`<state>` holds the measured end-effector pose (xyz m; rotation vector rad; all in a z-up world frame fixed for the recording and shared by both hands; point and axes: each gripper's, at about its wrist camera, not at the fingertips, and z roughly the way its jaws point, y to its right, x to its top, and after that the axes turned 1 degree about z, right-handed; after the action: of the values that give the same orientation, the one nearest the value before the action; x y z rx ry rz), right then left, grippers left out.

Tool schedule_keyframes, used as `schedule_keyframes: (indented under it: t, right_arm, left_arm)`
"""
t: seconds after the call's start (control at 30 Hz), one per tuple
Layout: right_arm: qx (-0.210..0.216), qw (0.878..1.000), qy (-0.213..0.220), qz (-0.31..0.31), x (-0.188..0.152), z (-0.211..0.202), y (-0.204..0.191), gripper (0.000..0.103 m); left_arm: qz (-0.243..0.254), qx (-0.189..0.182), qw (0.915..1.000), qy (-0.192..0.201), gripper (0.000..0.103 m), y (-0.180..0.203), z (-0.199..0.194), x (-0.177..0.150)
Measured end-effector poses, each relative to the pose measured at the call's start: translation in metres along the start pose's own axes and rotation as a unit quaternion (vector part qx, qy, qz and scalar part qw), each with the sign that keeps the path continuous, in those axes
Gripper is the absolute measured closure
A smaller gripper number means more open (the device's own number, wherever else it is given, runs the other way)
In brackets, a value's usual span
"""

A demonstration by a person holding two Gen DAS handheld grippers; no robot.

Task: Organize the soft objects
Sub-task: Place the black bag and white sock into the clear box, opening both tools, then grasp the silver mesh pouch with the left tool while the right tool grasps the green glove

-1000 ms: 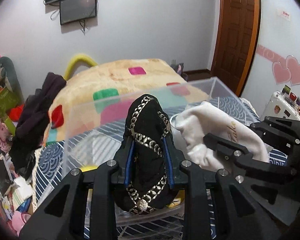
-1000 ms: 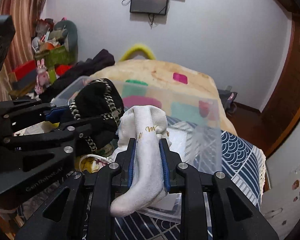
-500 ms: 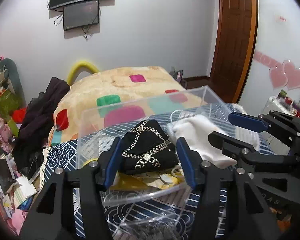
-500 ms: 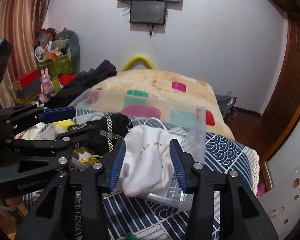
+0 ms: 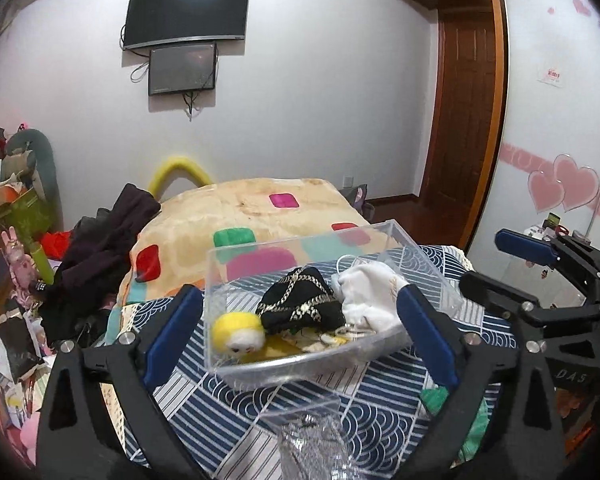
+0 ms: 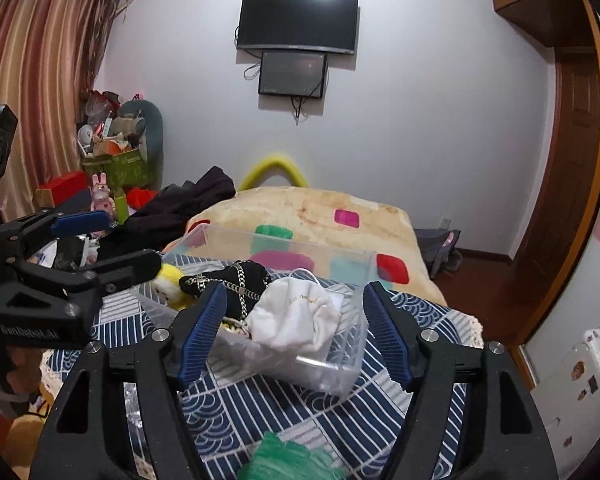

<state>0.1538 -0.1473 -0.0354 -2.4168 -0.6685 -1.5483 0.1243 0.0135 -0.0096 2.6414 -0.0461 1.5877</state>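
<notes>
Socks, black (image 5: 300, 304) and white (image 5: 370, 300), sit in the clear bin (image 5: 428, 264); both tongs (image 5: 300, 336) (image 6: 294, 332) wide, empty; green item (image 6: 288, 460) left, probably.

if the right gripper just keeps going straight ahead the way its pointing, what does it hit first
Most likely the white sock lying in the clear plastic bin. It sits dead centre between the open right gripper jaws, heaped above the bin's near wall. Depth is uncertain, so a lower path could meet that wall first.
</notes>
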Motion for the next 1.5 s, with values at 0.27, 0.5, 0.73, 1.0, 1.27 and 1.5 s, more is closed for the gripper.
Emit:
schedule_keyframes:
  t: [0.27, 0.5, 0.73, 1.0, 1.27, 1.5]
  right_arm:
    - [-0.01, 1.0, -0.02, 0.013, -0.028, -0.005, 0.001, 0.029]
    - [-0.015, 0.997, -0.067, 0.03, -0.062, 0.002, -0.002, 0.029]
    - [-0.011, 0.991, -0.122, 0.047, -0.095, 0.013, -0.002, 0.029]
    - [-0.004, 0.985, -0.161, 0.063, -0.121, 0.021, 0.001, 0.038]
    - [-0.004, 0.986, -0.151, 0.065, -0.121, 0.011, 0.007, 0.073]
    - [0.012, 0.99, -0.127, 0.065, -0.11, 0.001, 0.008, 0.081]
  left_arm:
    - [-0.008, 0.009, 0.9996, -0.025, 0.003, -0.005, -0.008, -0.033]
    - [-0.011, 0.019, 0.9967, -0.078, 0.003, -0.001, 0.009, -0.078]
    - [-0.028, 0.012, 0.9906, -0.133, 0.003, 0.001, 0.028, -0.114]
    - [-0.03, -0.001, 0.9873, -0.156, 0.009, 0.008, 0.043, -0.128]
    - [-0.024, -0.007, 0.9868, -0.16, 0.055, 0.014, 0.048, -0.139]
    - [-0.031, -0.012, 0.9889, -0.145, 0.076, 0.007, 0.039, -0.132]
